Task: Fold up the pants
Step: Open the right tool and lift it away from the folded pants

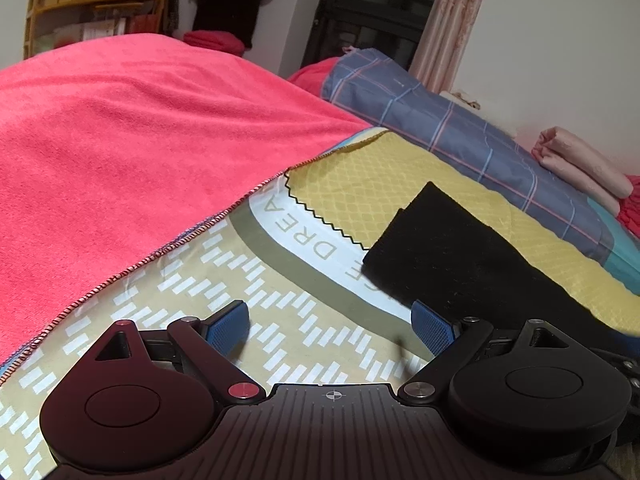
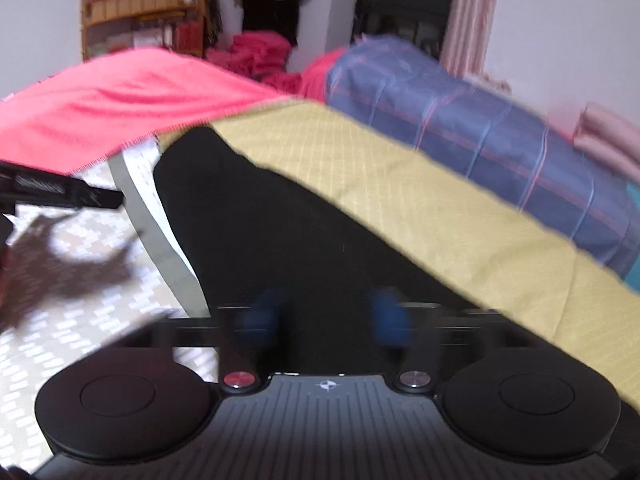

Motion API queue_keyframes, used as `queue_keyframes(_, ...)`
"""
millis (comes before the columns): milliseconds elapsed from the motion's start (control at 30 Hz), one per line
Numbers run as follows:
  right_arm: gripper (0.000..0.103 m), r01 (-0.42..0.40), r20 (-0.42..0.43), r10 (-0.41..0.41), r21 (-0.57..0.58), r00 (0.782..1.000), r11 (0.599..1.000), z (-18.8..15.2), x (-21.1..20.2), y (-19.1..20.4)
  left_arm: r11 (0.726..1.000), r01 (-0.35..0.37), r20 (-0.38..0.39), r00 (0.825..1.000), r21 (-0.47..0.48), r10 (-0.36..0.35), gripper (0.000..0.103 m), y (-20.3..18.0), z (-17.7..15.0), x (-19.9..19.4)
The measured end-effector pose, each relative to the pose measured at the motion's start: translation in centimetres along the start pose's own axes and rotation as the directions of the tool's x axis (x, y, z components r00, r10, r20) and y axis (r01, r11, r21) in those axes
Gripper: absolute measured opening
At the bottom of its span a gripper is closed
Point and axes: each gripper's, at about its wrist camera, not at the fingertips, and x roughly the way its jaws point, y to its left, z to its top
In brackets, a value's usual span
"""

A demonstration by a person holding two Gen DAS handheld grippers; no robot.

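The black pants [image 1: 452, 256] lie flat on a yellow quilted cloth [image 1: 360, 184] on the bed, running from the middle toward the lower right. My left gripper [image 1: 330, 324] is open and empty just left of the pants' near edge, its blue right pad [image 1: 432, 326] close to the fabric. In the blurred right wrist view the pants [image 2: 260, 232] fill the middle, and my right gripper [image 2: 326, 316] hovers over them with its blue pads [image 2: 390, 316] apart. The other gripper [image 2: 60, 192] shows at the left edge.
A pink blanket [image 1: 140, 152] covers the left of the bed. A blue plaid rolled quilt [image 1: 460, 128] and folded pink cloth [image 1: 580, 168] lie along the wall at right. A patterned sheet [image 1: 240, 280] lies under my left gripper. A wooden shelf [image 1: 88, 4] stands behind.
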Motion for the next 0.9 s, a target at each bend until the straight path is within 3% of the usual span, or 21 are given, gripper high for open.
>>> queue_keyframes(33, 0.011, 0.002, 0.011, -0.001, -0.027, 1.0, 1.0, -0.8, -0.3, 0.5, 1.0, 0.0, 0.002, 1.0, -0.002, 0.0, 0.103, 0.0, 0.0, -0.1)
queue_keyframes(100, 0.011, 0.0, 0.09, 0.02, -0.211, 0.996, 0.977, -2.7, -3.0, 3.4, 1.0, -0.002, 0.012, 1.0, -0.011, 0.002, 0.103, 0.2, 0.1, -0.3)
queue_keyframes(167, 0.016, 0.023, 0.118, 0.031, -0.434, 0.993, 0.901, -5.5, -5.6, 6.9, 1.0, 0.002, 0.019, 1.0, -0.022, -0.001, 0.103, 0.4, 0.1, -0.5)
queue_keyframes(200, 0.026, 0.026, 0.119, 0.041, -0.515, 0.992, 0.857, -7.0, -6.6, 8.2, 1.0, -0.001, 0.019, 1.0, -0.026, 0.002, 0.103, 0.4, 0.2, -0.5)
queue_keyframes(233, 0.037, 0.012, 0.106, 0.059, -0.575, 0.993, 0.818, -8.3, -7.6, 9.0, 1.0, -0.011, 0.018, 1.0, -0.029, 0.011, 0.103, 0.5, 0.2, -0.5)
queue_keyframes(300, 0.038, -0.048, 0.058, 0.105, -0.609, 0.993, 0.792, -9.6, -9.0, 9.5, 0.999, -0.014, 0.022, 1.0, -0.044, 0.015, 0.103, 0.7, 0.2, -0.5)
queue_keyframes(400, 0.039, -0.138, 0.011, 0.171, -0.535, 0.985, 0.834, -9.0, -10.3, 8.3, 0.996, -0.036, 0.048, 0.998, -0.078, 0.04, 0.103, 1.3, 0.4, -1.0)
queue_keyframes(500, 0.053, -0.186, 0.068, 0.231, -0.398, 0.971, 0.898, -6.8, -11.3, 5.6, 0.988, -0.041, 0.087, 0.995, -0.146, 0.055, 0.103, 2.7, 0.6, -2.0)
queue_keyframes(600, 0.067, -0.18, 0.158, 0.214, -0.207, 0.964, 0.962, -4.2, -10.5, 1.9, 0.978, -0.055, 0.118, 0.99, -0.201, 0.08, 0.103, 3.8, 0.8, -2.7)
queue_keyframes(667, 0.068, -0.168, 0.154, 0.172, -0.038, 0.973, 0.985, -3.1, -8.6, -0.4, 0.975, -0.052, 0.123, 0.989, -0.214, 0.08, 0.103, 4.0, 0.8, -2.9)
queue_keyframes(733, 0.056, -0.142, 0.087, 0.137, 0.051, 0.987, 0.989, -3.0, -6.3, -0.9, 0.977, -0.052, 0.119, 0.99, -0.205, 0.078, 0.103, 3.8, 0.8, -2.9)
queue_keyframes(767, 0.055, -0.165, 0.055, 0.163, 0.041, 0.985, 0.985, -3.4, -5.7, -0.4, 0.979, -0.056, 0.119, 0.99, -0.196, 0.08, 0.103, 3.6, 0.8, -2.8)
queue_keyframes(833, 0.063, -0.247, -0.011, 0.247, -0.079, 0.969, 0.966, -4.9, -5.7, 2.1, 0.981, -0.054, 0.126, 0.989, -0.185, 0.078, 0.103, 3.3, 0.8, -2.9)
queue_keyframes(900, 0.064, -0.224, -0.039, 0.221, -0.26, 0.974, 0.939, -7.1, -6.7, 4.9, 0.982, -0.051, 0.133, 0.988, -0.181, 0.075, 0.103, 3.3, 0.8, -3.1)
